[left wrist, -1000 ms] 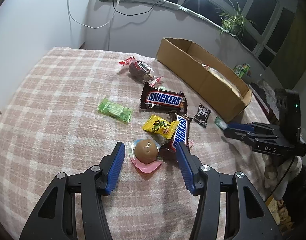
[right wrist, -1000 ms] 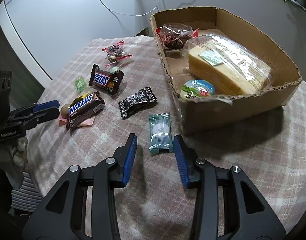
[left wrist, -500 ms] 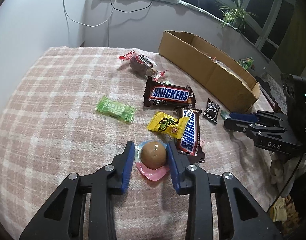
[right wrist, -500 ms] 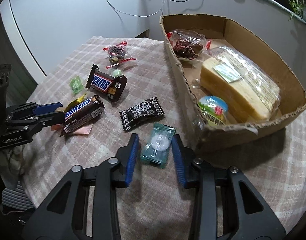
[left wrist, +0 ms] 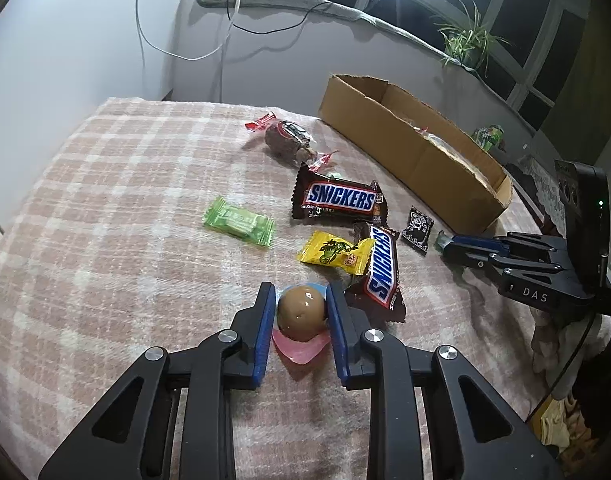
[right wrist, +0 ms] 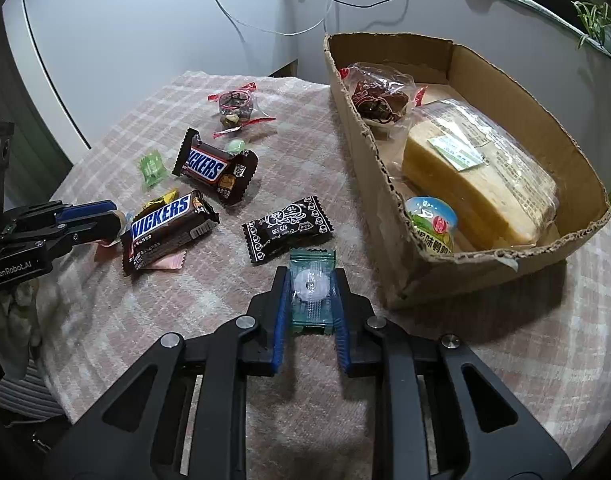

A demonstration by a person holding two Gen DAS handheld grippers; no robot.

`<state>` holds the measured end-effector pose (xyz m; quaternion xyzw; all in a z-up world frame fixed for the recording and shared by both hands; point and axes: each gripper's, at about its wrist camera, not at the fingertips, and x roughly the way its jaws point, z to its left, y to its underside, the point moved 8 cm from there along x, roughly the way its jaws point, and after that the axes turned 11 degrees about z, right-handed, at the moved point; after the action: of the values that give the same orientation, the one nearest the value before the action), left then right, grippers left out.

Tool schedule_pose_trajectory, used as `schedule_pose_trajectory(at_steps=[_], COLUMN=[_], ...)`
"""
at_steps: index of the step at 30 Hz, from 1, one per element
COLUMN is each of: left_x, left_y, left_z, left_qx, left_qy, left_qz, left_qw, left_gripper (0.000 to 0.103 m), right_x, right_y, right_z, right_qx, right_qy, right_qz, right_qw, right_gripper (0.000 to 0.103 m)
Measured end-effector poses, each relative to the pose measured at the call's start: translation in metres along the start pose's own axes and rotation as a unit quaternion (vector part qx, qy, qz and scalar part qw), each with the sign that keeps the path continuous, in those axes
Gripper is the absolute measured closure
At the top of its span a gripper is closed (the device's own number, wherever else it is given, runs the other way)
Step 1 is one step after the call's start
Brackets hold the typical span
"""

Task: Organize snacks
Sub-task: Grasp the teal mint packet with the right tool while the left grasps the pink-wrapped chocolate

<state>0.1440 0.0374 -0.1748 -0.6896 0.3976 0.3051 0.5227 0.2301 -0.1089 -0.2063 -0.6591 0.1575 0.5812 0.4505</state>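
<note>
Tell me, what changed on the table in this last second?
Both grippers closed: the left gripper now pinches the brown ball candy, the right gripper the teal mint packet. The Snickers bars and cardboard box stayed put.

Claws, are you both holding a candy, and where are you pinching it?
Yes. The left claw pinches the brown ball candy by its round sides. The right claw pinches the teal mint packet by its long edges.

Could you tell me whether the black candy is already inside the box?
No, the black candy lies on the tablecloth outside the box, beside its near wall.
</note>
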Motion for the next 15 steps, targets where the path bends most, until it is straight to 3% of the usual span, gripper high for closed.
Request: schedule_pose_trajectory(at_steps=[15], left_x=[-0.026], left_y=[-0.016], left_z=[-0.004], left_qx=[-0.008], left_qy=[0.012], left_qz=[-0.033], left_qw=[0.9993], left_gripper=[0.079], right_x=[-0.035], right_y=[0.000], right_z=[0.002], right_qx=[0.003], right_qy=[-0.012], right_qz=[-0.037], right_qw=[0.999], right_gripper=[0.082])
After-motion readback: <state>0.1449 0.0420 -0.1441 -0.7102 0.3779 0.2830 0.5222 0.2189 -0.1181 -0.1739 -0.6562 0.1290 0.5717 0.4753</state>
